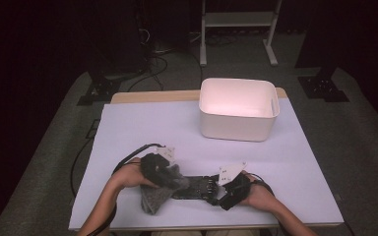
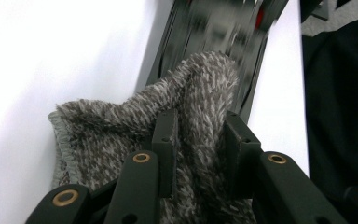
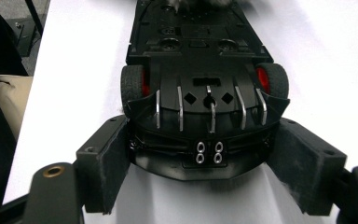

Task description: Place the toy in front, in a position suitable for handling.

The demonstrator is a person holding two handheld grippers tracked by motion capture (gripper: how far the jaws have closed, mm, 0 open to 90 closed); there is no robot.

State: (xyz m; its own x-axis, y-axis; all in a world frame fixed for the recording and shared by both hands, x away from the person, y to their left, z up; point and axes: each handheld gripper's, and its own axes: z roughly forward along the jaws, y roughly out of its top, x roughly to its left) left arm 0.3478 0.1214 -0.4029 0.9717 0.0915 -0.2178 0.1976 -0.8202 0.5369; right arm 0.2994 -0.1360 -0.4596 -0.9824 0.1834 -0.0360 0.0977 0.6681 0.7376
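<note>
White table (image 1: 128, 128) in dark room

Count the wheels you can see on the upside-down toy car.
2. In the right gripper view, one wheel sits at the left side of the toy car, the other wheel at its right. Any wheels at the far end are hidden by the grey cloth.

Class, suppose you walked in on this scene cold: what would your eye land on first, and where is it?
First, the black toy car turned underside-up with red-hubbed wheels, at the near middle of the white table, its end clamped by the right gripper. Next, the fuzzy grey knitted cloth pinched in the left gripper, lying on the car's other end. Behind stands an empty white plastic bin.
</note>
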